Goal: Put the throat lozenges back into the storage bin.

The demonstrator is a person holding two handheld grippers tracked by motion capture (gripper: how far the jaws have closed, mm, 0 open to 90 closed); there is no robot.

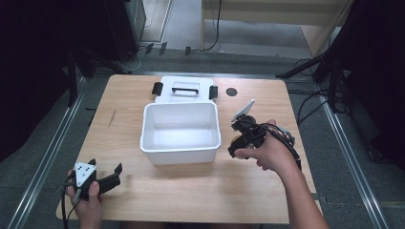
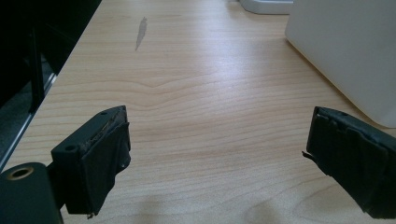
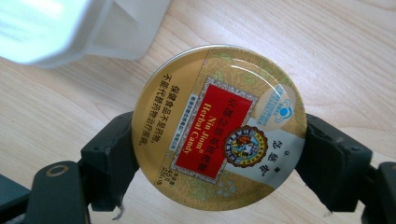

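**Candy tin in my right gripper, left gripper waiting wide open**

I'm holding my right gripper [image 1: 239,138] just beside the right wall of the white bin [image 1: 180,143], above the wooden worktop [image 1: 191,195]. In the right gripper view its two black jaws are pressing in on opposite edges of a round gold candy tin [image 3: 219,128], and the lid is facing the camera: a red label reading "Nin Jiom Herbal Candy", Chinese lettering down one side, a small round emblem near the other. The tin is sitting up off the wood, carried between the jaws, with a corner of the bin showing blurred behind it.

The bin is standing open near the middle of the worktop, and nothing is showing inside it. Its white lid [image 1: 184,89], with a handle and two black clips, is lying flat right behind it, touching the far wall. A small dark round mark [image 1: 231,91] is sitting on the wood beside the lid.

I'm resting my left gripper [image 1: 102,179] low at the near left corner of the worktop, well apart from the bin. Its jaws are spread wide with nothing but bare wood grain between them, and the bin's wall is showing ahead to the right.
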